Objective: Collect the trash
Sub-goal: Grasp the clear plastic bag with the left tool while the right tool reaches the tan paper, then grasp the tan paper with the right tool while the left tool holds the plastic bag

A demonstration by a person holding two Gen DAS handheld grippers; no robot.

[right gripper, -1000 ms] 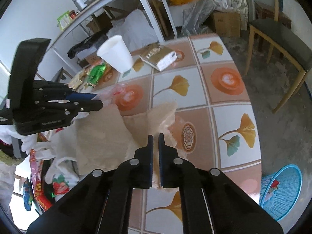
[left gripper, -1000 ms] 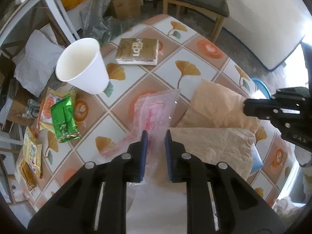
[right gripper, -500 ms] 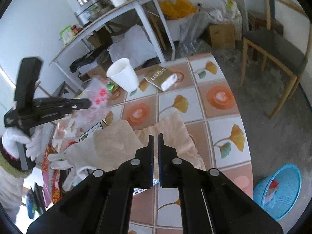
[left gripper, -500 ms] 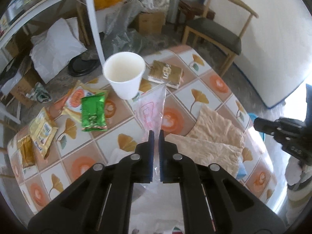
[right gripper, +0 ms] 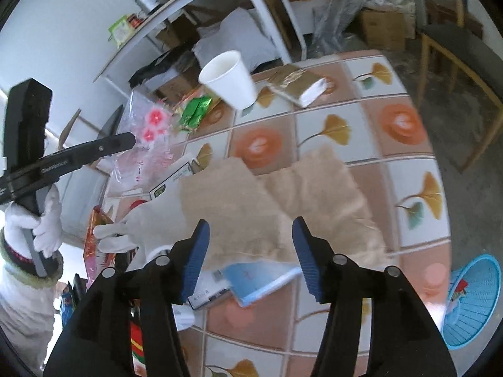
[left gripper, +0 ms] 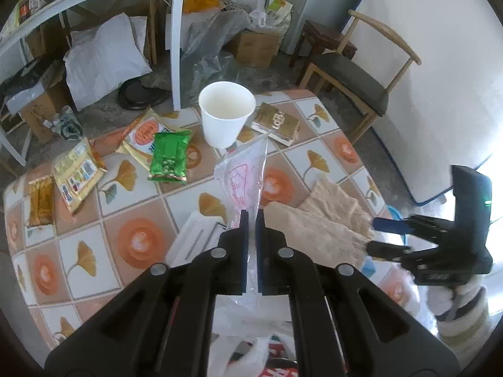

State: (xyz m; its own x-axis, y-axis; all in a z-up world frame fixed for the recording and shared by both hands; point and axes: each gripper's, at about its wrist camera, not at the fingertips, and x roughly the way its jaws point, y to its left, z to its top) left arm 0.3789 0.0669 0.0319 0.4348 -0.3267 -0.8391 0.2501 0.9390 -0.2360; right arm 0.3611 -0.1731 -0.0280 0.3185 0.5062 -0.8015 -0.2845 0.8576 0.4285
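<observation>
My left gripper (left gripper: 251, 216) is shut on a clear plastic wrapper (left gripper: 245, 176) with pink print, held up above the tiled table (left gripper: 138, 242). The right wrist view shows that same gripper (right gripper: 125, 139) at the left with the wrapper (right gripper: 147, 144) hanging from it. My right gripper (right gripper: 250, 238) is opening, its blue pads wide apart. Crumpled brown paper (right gripper: 251, 194) lies on the table just beyond them, touching neither pad. In the left wrist view the right gripper (left gripper: 386, 235) sits at the right edge of the brown paper (left gripper: 323, 220).
A white paper cup (left gripper: 226, 113), a gold box (left gripper: 276, 122), a green packet (left gripper: 169, 157) and several snack packets lie at the table's far side. A blue basket (right gripper: 471, 298) stands on the floor at the right. A chair (left gripper: 355, 78) stands behind. A white bag (left gripper: 251, 345) is below me.
The left gripper closed on the wrapper and lifted it off the table. The right gripper, shut on the brown paper before, has opened and released it.
</observation>
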